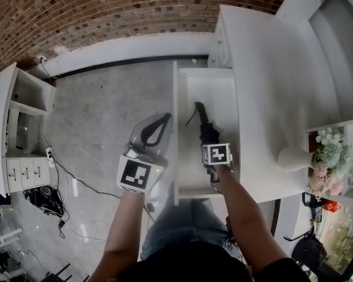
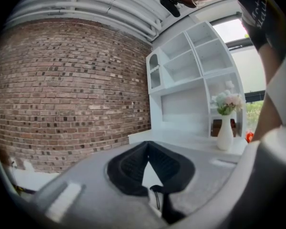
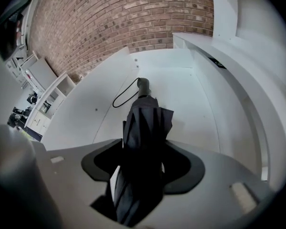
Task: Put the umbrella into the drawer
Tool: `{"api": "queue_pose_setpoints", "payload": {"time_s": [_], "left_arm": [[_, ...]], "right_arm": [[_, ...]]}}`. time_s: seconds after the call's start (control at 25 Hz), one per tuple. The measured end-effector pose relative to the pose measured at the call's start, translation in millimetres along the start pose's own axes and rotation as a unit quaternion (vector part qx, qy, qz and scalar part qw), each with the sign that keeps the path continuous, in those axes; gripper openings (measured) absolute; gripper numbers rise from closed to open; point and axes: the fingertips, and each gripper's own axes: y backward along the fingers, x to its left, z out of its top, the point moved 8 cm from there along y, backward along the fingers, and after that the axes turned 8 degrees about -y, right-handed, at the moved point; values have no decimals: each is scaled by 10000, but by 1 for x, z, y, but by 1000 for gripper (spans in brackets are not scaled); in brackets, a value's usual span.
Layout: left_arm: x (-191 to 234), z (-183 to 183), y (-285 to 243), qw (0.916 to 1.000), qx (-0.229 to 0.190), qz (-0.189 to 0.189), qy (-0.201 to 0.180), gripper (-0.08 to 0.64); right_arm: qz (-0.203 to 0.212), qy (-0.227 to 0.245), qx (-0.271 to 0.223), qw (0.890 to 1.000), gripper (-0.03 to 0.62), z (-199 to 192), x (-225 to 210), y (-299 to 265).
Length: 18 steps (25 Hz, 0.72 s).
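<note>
Brick wall point(image 1: 106, 10) and grey floor point(image 1: 100, 110) are sitting ahead and left of both claws. White worktop point(image 1: 270, 69) is running along the right claw's right side. Drawer point(image 1: 215, 90) is standing pulled open directly under the right claw point(image 1: 207, 135).

Right claw is clamping the folded black umbrella point(image 3: 144, 128) round its canopy and pointing it into the drawer, handle point(image 3: 143, 85) first. Strap loop point(image 3: 124, 97) is lying ahead-left of the jaws. Can't tell whether the handle is touching the drawer floor or just off it.

Left claw point(image 1: 163, 122) is hovering over the floor beside the drawer, jaws together on nothing.

I'm reading this as the placing step, nearly done. Next move is calling for lowering the canopy end flat, opening the jaws and backing out clear.
</note>
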Motion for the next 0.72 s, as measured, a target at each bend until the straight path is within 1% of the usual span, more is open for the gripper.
{"api": "queue_pose_setpoints", "payload": {"time_s": [0.12, 0.2, 0.32, 0.48, 0.56, 0.72], "left_arm": [[0, 2, -1, 9999, -54, -19, -83, -6], [-1, 3, -2, 9999, -84, -55, -119, -6], [-6, 6, -4, 9993, -227, -121, -268, -6], [-11, 12, -3, 9992, -269, -126, -259, -6], [-14, 16, -2, 9993, -288, -90, -202, -6], [-17, 22, 2, 9990, -379, 1, -247, -6]], "right_arm": [[2, -83, 169, 9998, 250, -2, -1, 2], [-12, -54, 191, 9998, 250, -2, -1, 4], [-82, 31, 176, 9998, 255, -2, -2, 9], [-98, 68, 144, 9998, 264, 0, 0, 20], [-94, 83, 105, 9999, 264, 2, 1, 26], [-49, 49, 5, 10000, 264, 5, 3, 42]]}}
